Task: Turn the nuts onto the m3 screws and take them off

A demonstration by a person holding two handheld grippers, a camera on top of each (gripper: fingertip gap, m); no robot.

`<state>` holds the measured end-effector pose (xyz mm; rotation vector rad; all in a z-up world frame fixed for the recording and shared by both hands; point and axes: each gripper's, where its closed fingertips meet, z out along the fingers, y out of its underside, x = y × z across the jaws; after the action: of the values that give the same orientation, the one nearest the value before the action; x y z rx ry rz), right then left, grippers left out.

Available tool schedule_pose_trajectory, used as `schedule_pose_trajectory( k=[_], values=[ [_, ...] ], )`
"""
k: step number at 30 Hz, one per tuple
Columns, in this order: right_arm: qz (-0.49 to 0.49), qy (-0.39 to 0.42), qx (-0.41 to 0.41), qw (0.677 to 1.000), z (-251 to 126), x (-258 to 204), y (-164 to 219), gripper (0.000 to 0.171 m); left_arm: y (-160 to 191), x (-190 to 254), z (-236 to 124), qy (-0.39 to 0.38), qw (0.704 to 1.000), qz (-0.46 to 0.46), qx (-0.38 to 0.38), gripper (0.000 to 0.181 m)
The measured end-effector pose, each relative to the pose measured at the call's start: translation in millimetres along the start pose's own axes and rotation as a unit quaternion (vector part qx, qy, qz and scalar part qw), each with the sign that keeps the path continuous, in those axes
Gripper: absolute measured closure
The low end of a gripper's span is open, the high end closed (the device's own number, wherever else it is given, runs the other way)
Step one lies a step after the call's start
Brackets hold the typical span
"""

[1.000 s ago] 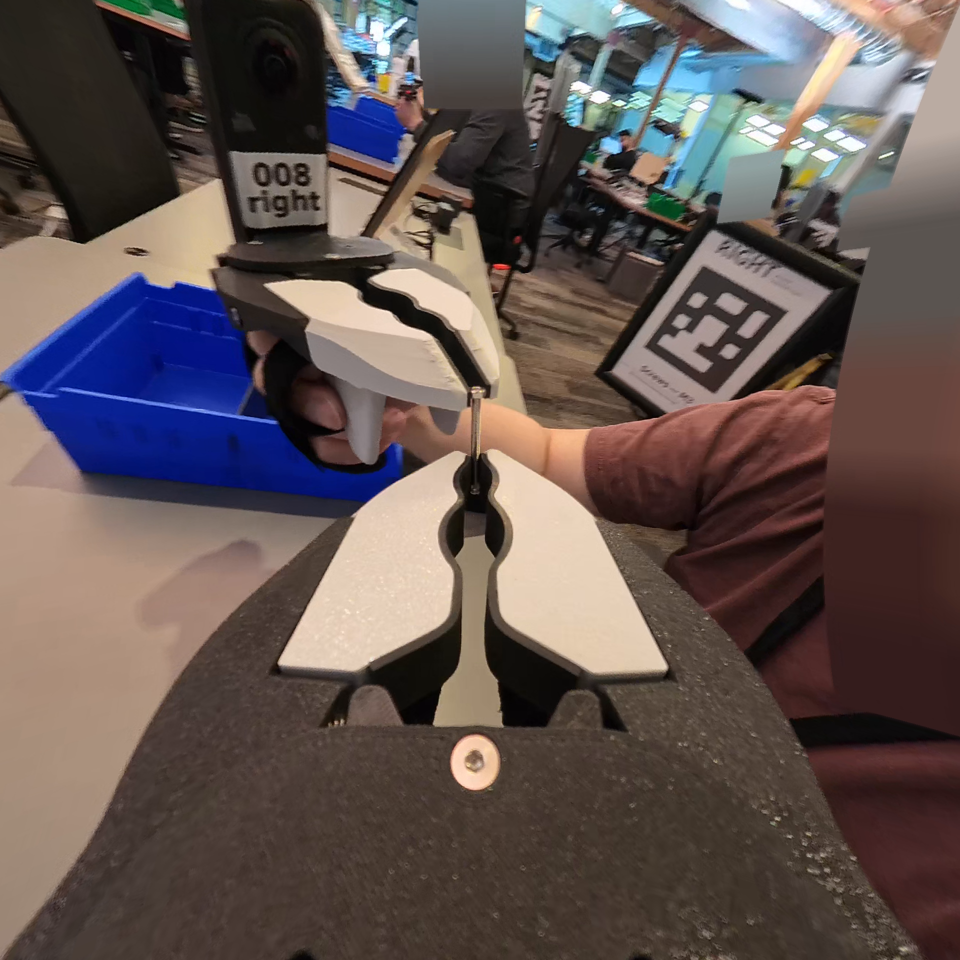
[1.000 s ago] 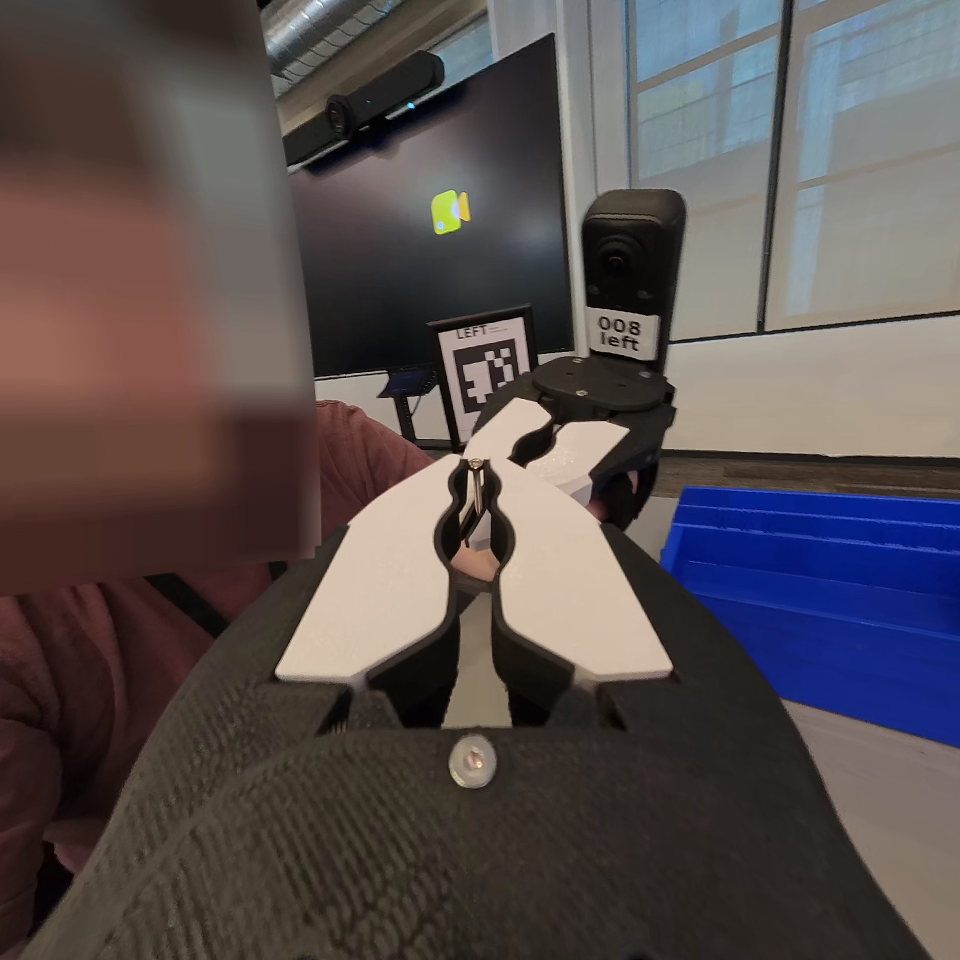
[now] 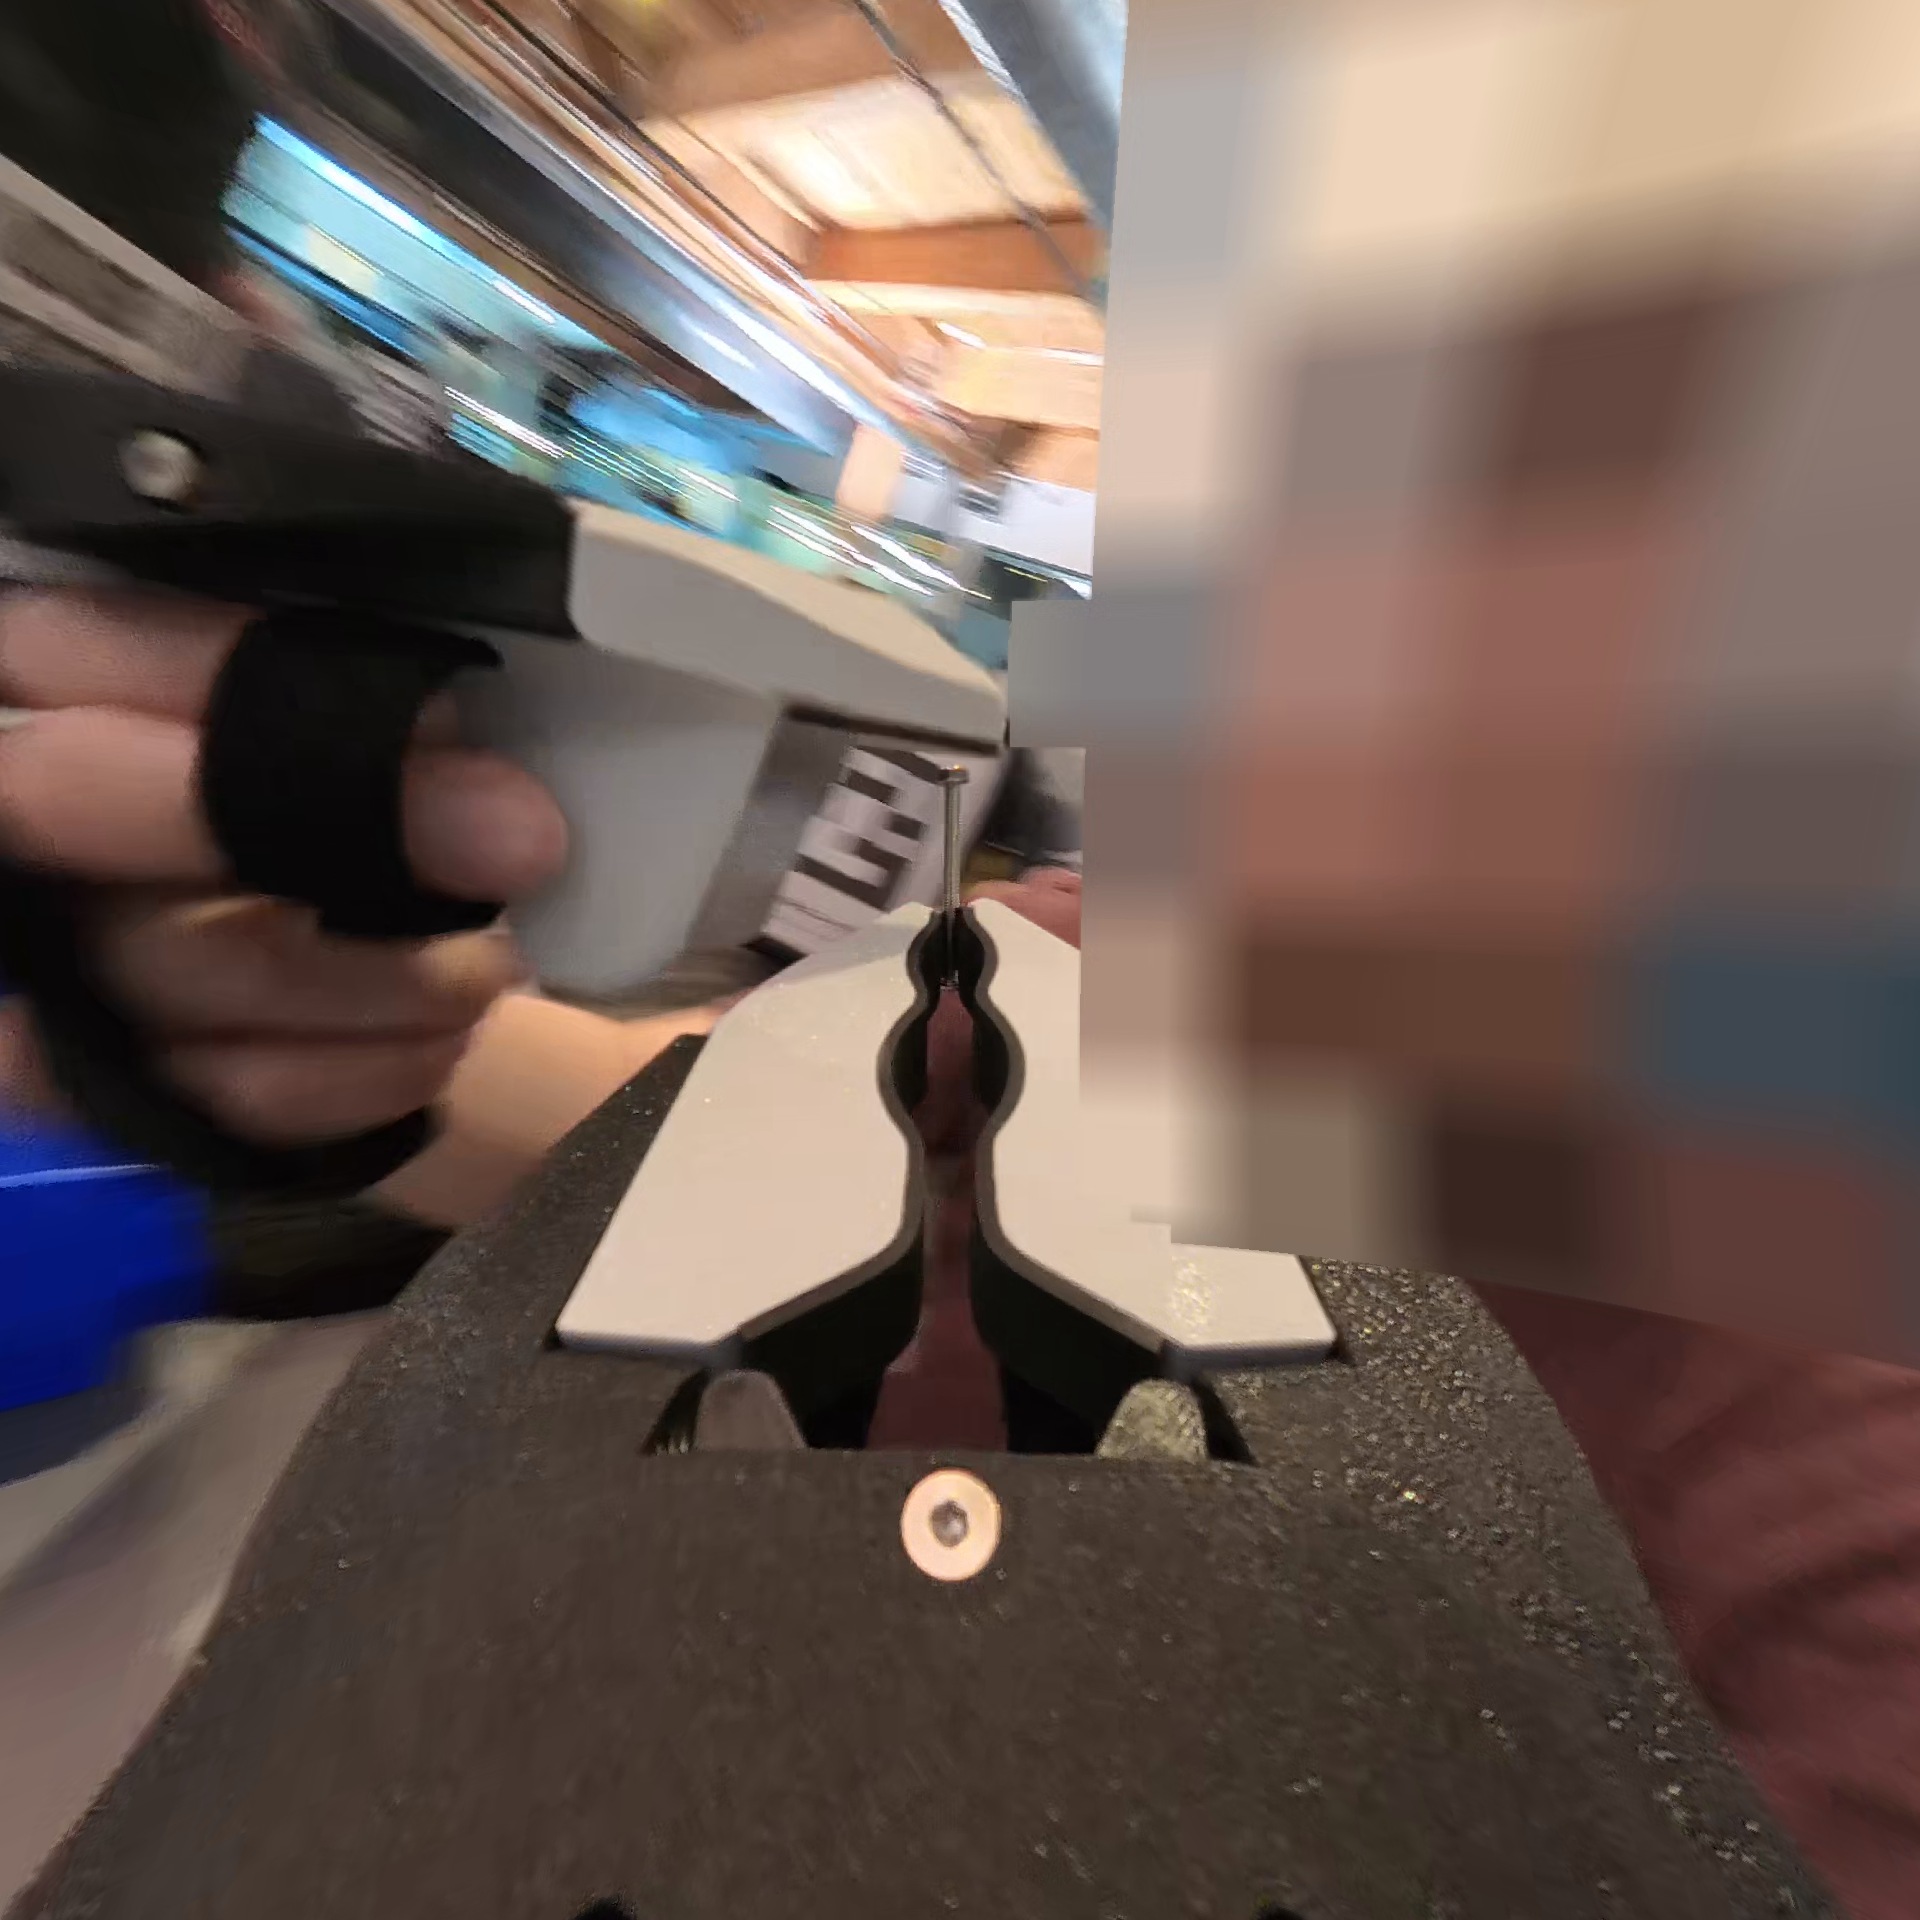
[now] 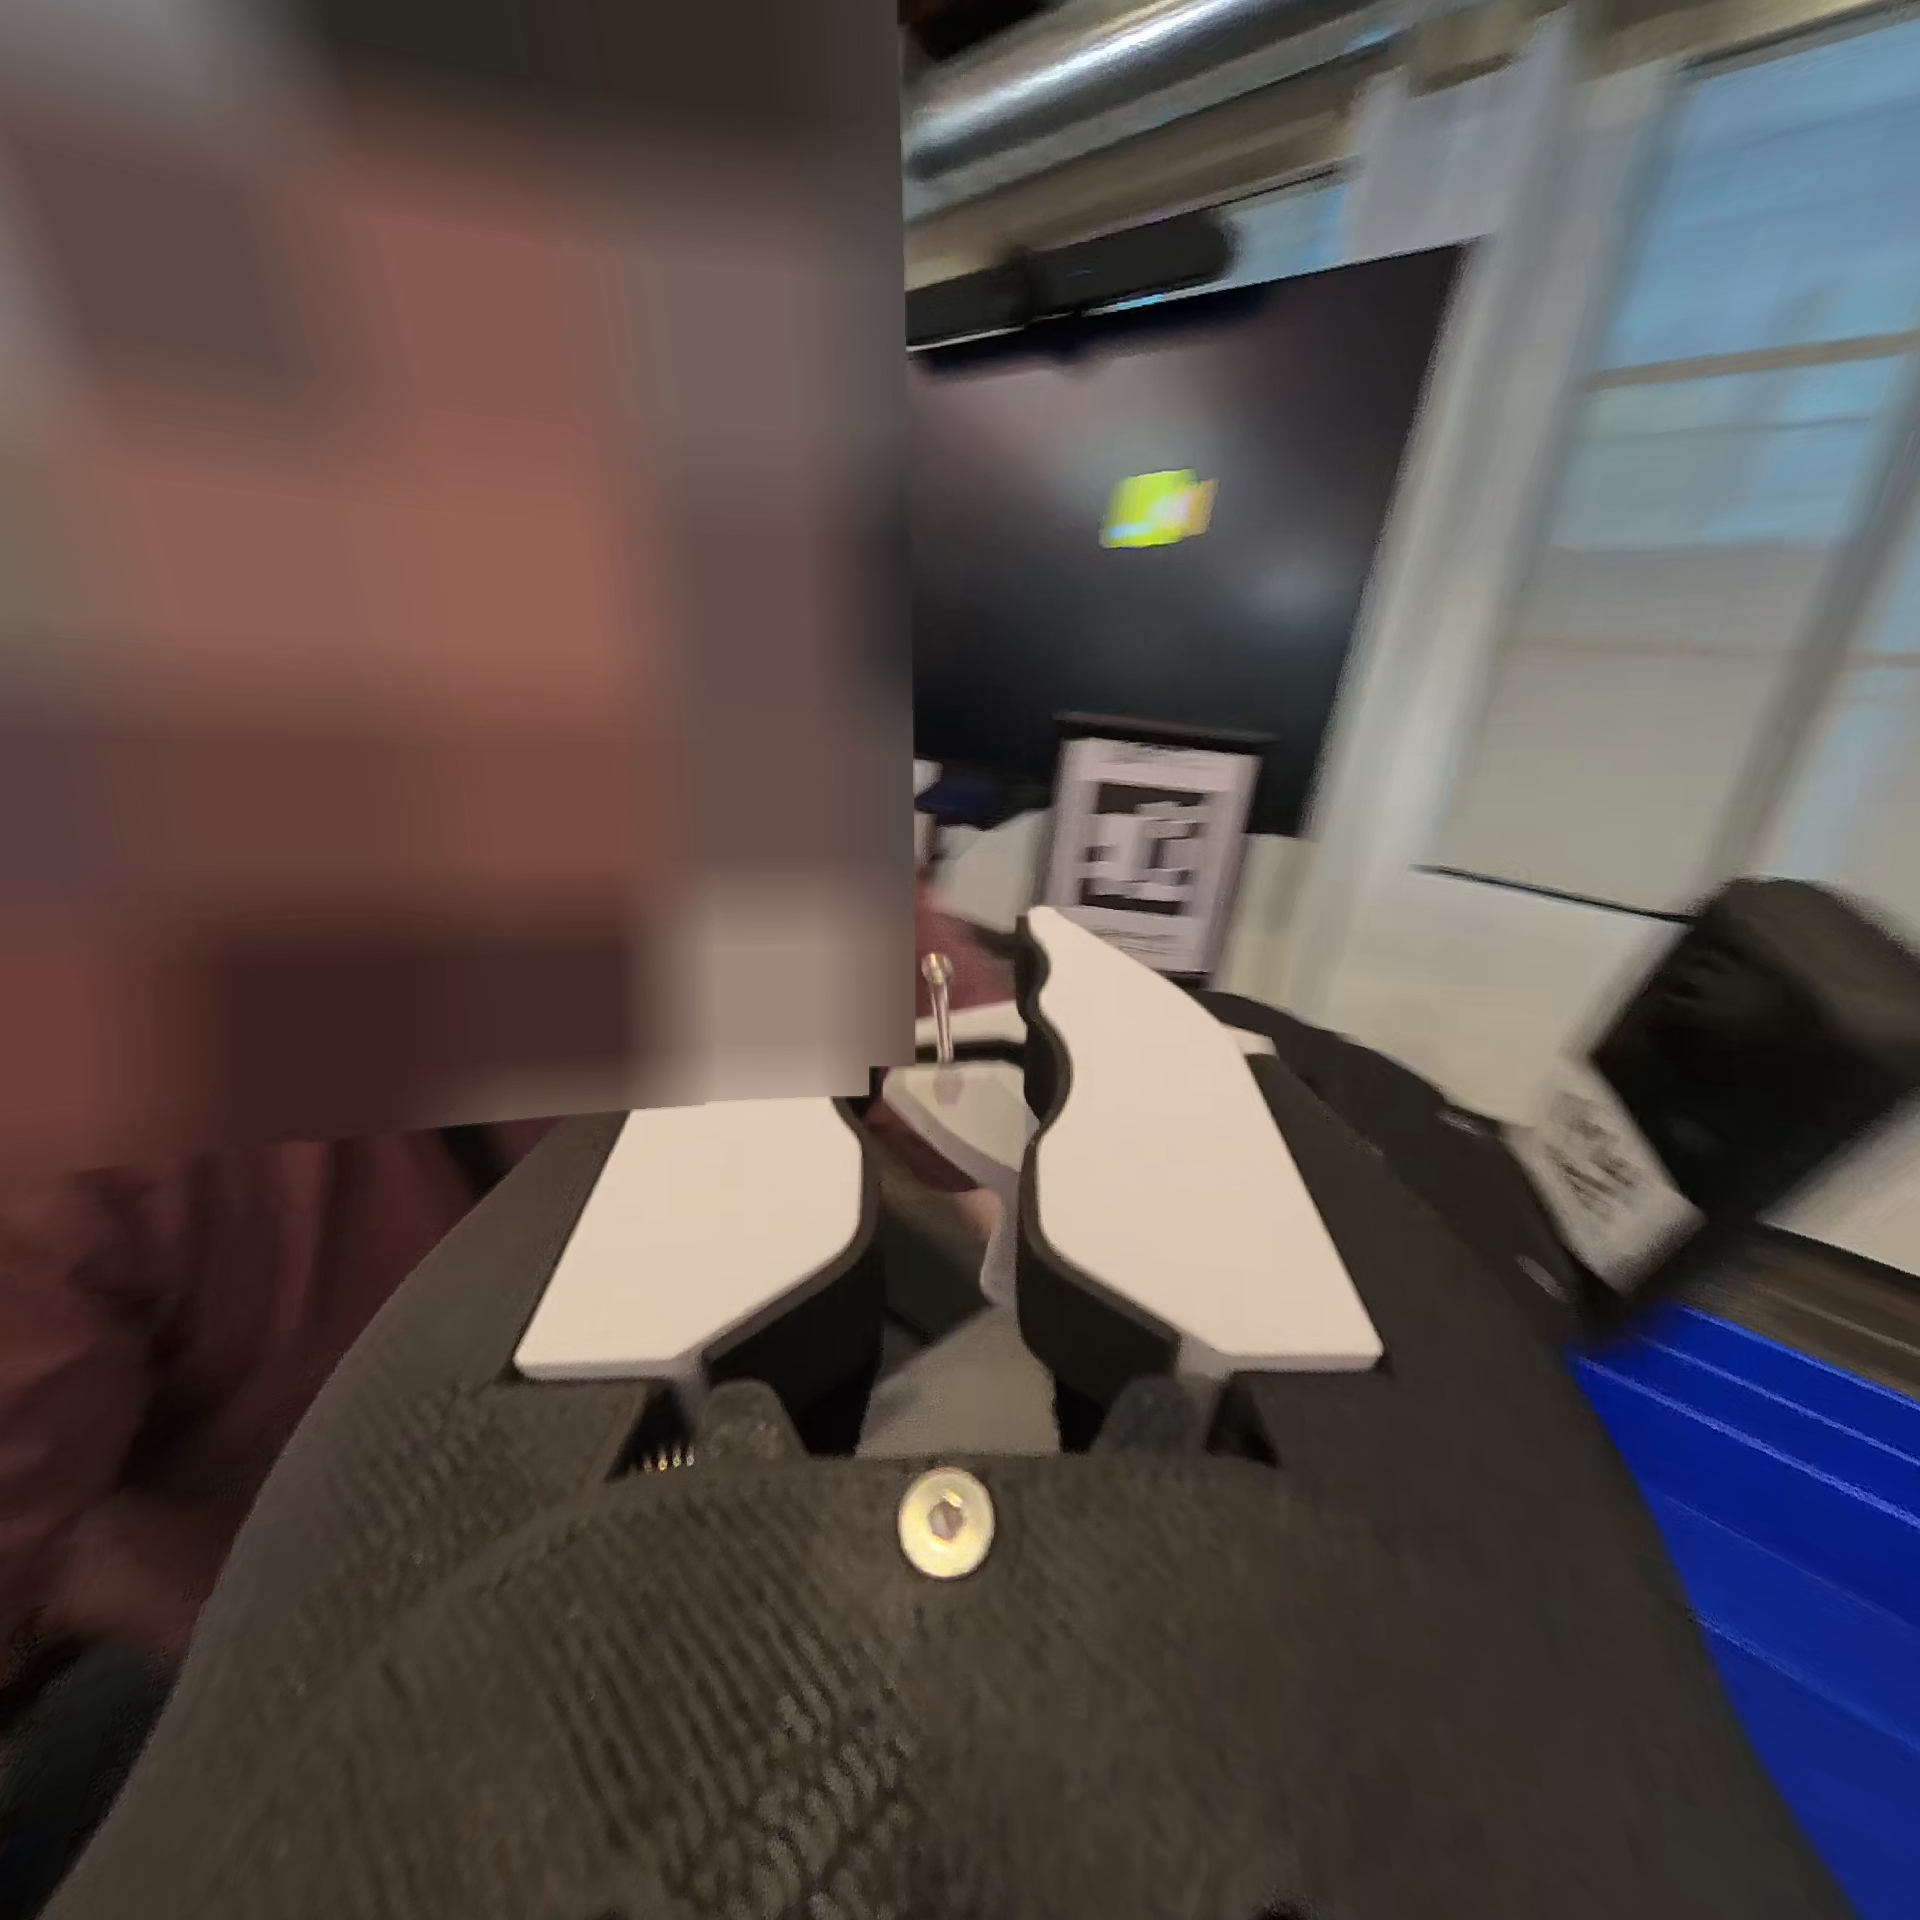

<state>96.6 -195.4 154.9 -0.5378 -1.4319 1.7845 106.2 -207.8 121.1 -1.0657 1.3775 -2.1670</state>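
Observation:
My left gripper (image 3: pixel 951 920) is shut on the lower end of a thin m3 screw (image 3: pixel 951 842), which stands upright out of its tips. No nut can be made out on it. My right gripper (image 3: pixel 987 717) is seen side-on, held by a hand, with its tips just above the screw head. In the right wrist view the right gripper (image 4: pixel 961 935) has its fingers (image 4: pixel 1143 1091) apart with nothing between them. Its left fingertip is hidden by a blur patch. The screw (image 4: pixel 940 1013) rises from the left gripper's tips (image 4: pixel 951 1096) just beyond it.
A blue bin (image 4: pixel 1766 1507) stands on the grey table at the right and also shows in the left wrist view (image 3: pixel 83 1247). A framed marker board (image 4: pixel 1148 842) stands behind. The person's maroon shirt (image 3: pixel 1714 1558) is close by. Both views are motion-blurred. Less than 4 cm separates the two grippers' tips.
The right gripper was shut on the top of the screw; now its fingers are apart and off it. Both grippers have tilted up and moved closer to the person.

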Motion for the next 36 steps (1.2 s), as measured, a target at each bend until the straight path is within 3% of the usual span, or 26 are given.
schedule_pose_trajectory(
  k=[2,5,10,16,20,36],
  values=[
    [-0.030,0.090,-0.003,0.995,-8,18,-12,0.147,-13,-15,-12,-0.095,0.993,0.062,0.020,0.179],
    [-0.078,0.212,0.006,0.974,-24,37,-31,0.147,-33,-36,-38,-0.264,0.948,0.175,0.037,0.179],
    [-0.107,0.334,-0.014,0.936,-37,61,-32,0.150,-49,-36,-59,-0.393,0.873,0.286,0.039,0.179],
    [-0.093,0.337,-0.026,0.937,-27,65,-21,0.156,-54,-31,-61,-0.414,0.856,0.305,0.049,0.179],
    [-0.086,0.360,-0.029,0.929,-30,71,-18,0.156,-52,-32,-62,-0.414,0.858,0.300,0.046,0.179],
    [-0.048,0.324,-0.038,0.944,-24,70,-8,0.165,-48,-35,-56,-0.411,0.861,0.299,0.035,0.179]
  ],
)
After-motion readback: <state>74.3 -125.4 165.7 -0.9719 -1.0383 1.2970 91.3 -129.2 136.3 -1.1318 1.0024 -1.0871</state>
